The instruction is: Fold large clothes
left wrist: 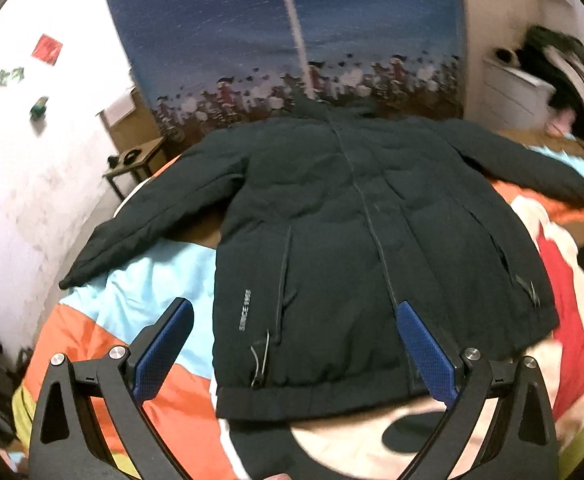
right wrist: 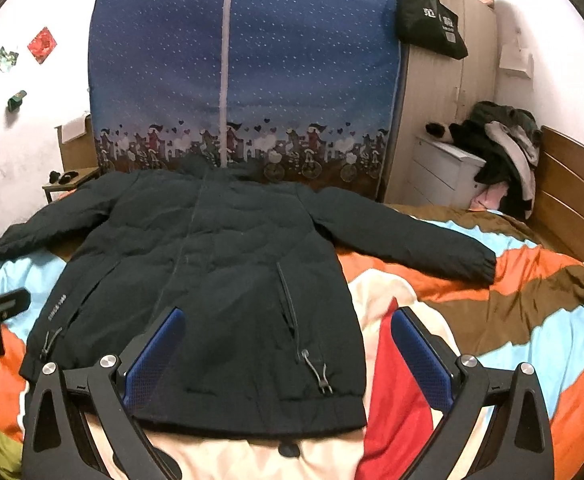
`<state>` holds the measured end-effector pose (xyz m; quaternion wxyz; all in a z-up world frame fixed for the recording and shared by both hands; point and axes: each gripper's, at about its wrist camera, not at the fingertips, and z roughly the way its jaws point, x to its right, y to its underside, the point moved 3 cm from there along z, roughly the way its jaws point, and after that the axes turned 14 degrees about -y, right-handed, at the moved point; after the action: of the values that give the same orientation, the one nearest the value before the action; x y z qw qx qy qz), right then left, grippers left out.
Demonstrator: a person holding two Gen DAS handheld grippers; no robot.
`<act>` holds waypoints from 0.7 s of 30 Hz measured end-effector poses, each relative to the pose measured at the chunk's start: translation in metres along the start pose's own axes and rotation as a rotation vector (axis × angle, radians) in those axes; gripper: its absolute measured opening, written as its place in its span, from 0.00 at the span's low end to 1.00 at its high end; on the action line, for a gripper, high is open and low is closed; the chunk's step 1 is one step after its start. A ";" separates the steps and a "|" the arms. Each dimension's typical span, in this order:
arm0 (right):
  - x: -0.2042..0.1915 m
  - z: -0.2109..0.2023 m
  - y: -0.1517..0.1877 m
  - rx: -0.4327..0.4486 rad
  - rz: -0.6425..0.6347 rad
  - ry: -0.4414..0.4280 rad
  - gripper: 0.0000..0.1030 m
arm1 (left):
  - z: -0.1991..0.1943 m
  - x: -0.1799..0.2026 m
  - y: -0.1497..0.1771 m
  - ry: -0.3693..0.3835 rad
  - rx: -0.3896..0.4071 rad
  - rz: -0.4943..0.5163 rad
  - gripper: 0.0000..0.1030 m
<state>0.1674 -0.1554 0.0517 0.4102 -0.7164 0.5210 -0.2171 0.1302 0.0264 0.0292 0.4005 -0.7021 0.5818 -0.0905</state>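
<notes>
nearest to you, your left gripper (left wrist: 294,332) has its blue-padded fingers spread wide apart, gripping nothing, above the hem end of the jacket (left wrist: 352,220). your right gripper (right wrist: 285,336) is spread just as wide and is empty too; its left finger sits over the jacket's lower right corner and its right finger over the bare quilt (right wrist: 532,320). at the left edge of the right wrist view you can see part of your other gripper, just beside the jacket's side.

the jacket is dark and padded. it lies flat, front up, on the bright striped quilt that covers the bed, with its elastic hem (right wrist: 251,408) closest to you and its zip closed up the middle. both sleeves are stretched out to the sides: one sleeve (left wrist: 139,224) runs toward the white wall, the other sleeve (right wrist: 412,236) toward the wooden headboard side, its cuff resting on an orange stripe. the collar or hood end is farthest from you, against the blue fabric wardrobe (right wrist: 243,60).

as far as you can judge, only the laying-out is done. no fold shows anywhere yet: both sleeves need to come in across the body, and the body needs to be doubled over. the left wrist view is a little smeared, so fine detail at the far end is hard to tell.
</notes>
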 end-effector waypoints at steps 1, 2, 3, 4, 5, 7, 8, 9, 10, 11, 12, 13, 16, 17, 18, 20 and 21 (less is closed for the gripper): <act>0.002 0.006 -0.005 -0.004 0.009 -0.015 1.00 | 0.005 -0.001 -0.005 -0.004 -0.007 -0.016 0.97; 0.005 0.011 -0.009 -0.006 0.019 -0.025 1.00 | 0.008 -0.001 -0.009 -0.008 -0.009 -0.025 0.97; 0.009 0.017 -0.013 -0.007 0.028 -0.037 1.00 | 0.015 0.000 -0.015 -0.018 -0.010 -0.034 0.97; 0.011 0.022 -0.017 -0.007 0.031 -0.045 1.00 | 0.017 0.001 -0.019 -0.027 -0.012 -0.035 0.97; 0.013 0.028 -0.020 -0.009 0.030 -0.048 1.00 | 0.023 0.003 -0.023 -0.039 -0.017 -0.039 0.97; 0.016 0.039 -0.025 -0.011 0.018 -0.044 1.00 | 0.036 0.006 -0.029 -0.043 -0.034 -0.054 0.97; 0.018 0.043 -0.027 -0.011 0.011 -0.039 1.00 | 0.042 0.009 -0.031 -0.043 -0.043 -0.061 0.97; 0.021 0.048 -0.029 -0.012 0.005 -0.033 1.00 | 0.049 0.011 -0.034 -0.043 -0.053 -0.068 0.97; 0.023 0.053 -0.031 -0.015 0.002 -0.032 1.00 | 0.056 0.015 -0.036 -0.040 -0.067 -0.074 0.97; 0.026 0.058 -0.032 -0.020 0.001 -0.033 1.00 | 0.064 0.018 -0.038 -0.035 -0.081 -0.079 0.97; 0.029 0.063 -0.033 -0.026 0.001 -0.034 1.00 | 0.070 0.022 -0.040 -0.033 -0.091 -0.085 0.97; 0.033 0.068 -0.035 -0.031 0.001 -0.032 1.00 | 0.074 0.025 -0.043 -0.031 -0.097 -0.090 0.97; 0.041 0.085 -0.038 -0.064 -0.018 -0.017 1.00 | 0.086 0.038 -0.052 -0.022 -0.106 -0.099 0.97; 0.044 0.091 -0.038 -0.072 -0.027 -0.008 1.00 | 0.090 0.042 -0.055 -0.022 -0.105 -0.097 0.97; 0.048 0.096 -0.039 -0.077 -0.031 -0.007 1.00 | 0.093 0.047 -0.060 -0.019 -0.100 -0.094 0.97; 0.055 0.107 -0.042 -0.091 -0.029 -0.014 1.00 | 0.098 0.055 -0.068 -0.016 -0.084 -0.085 0.97; 0.060 0.113 -0.044 -0.096 -0.026 -0.015 1.00 | 0.101 0.060 -0.072 -0.016 -0.076 -0.084 0.97</act>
<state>0.2979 -0.1643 0.0163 0.3765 -0.7435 0.5184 -0.1916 0.2624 0.0196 -0.0101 0.3739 -0.7413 0.5517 -0.0796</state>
